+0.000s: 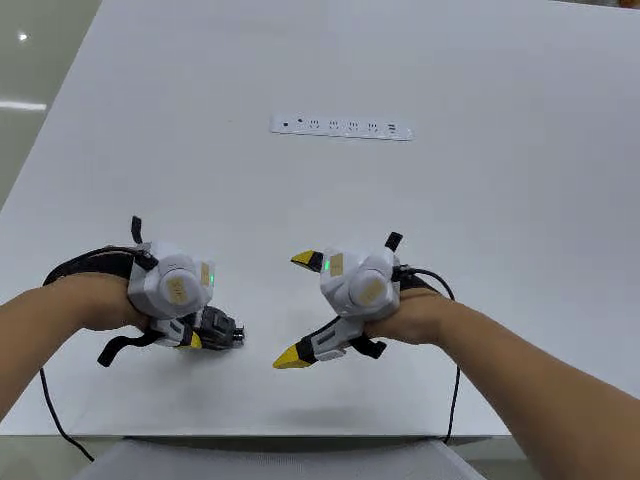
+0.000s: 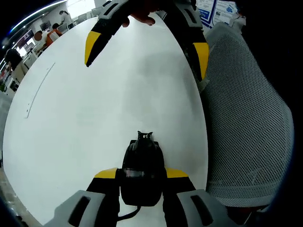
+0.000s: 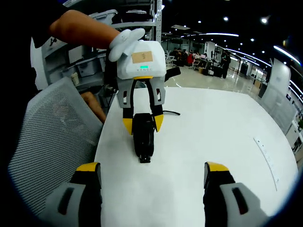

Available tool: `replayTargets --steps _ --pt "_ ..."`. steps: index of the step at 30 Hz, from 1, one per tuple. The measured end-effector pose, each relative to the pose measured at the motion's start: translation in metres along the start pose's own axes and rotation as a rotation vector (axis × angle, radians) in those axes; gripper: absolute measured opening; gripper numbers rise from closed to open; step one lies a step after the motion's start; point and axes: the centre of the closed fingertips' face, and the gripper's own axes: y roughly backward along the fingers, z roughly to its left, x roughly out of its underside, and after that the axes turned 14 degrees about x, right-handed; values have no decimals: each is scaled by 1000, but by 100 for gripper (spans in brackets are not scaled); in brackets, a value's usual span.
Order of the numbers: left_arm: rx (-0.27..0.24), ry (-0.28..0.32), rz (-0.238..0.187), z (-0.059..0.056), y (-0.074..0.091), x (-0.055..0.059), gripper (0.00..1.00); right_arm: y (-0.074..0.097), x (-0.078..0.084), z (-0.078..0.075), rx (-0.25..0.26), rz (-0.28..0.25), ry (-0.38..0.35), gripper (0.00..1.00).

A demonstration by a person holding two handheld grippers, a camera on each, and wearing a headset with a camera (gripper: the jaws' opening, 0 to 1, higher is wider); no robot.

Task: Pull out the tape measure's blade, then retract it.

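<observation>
L gripper (image 2: 142, 174) jaws are clenched on the black tape measure (image 2: 141, 158), one yellow tip on each side of the case. Its hook end points fwd toward the R gripper (image 1: 297, 308). R jaws are released, spread wide and apart from the tape measure, w/ bare bench (image 1: 450, 180) between. The tape measure sits down at the bench surface near the near edge, left of mid. A power strip (image 1: 340, 127) lies well back, approx centre. A mesh chair (image 3: 52, 142) is just off the near edge.
</observation>
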Motion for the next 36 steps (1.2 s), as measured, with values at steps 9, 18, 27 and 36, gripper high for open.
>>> replayTargets --steps 9,18,27,36 --pt "-18 -2 17 0 -1 1 31 -24 9 14 -41 31 21 88" --pt "-11 -3 -22 0 0 0 31 -45 15 22 -72 50 2 84" --pt "-5 -11 -4 -1 -1 -1 31 -62 27 34 -98 62 3 71" --pt "4 5 13 -2 -1 -1 31 -79 31 43 -126 75 -19 46"
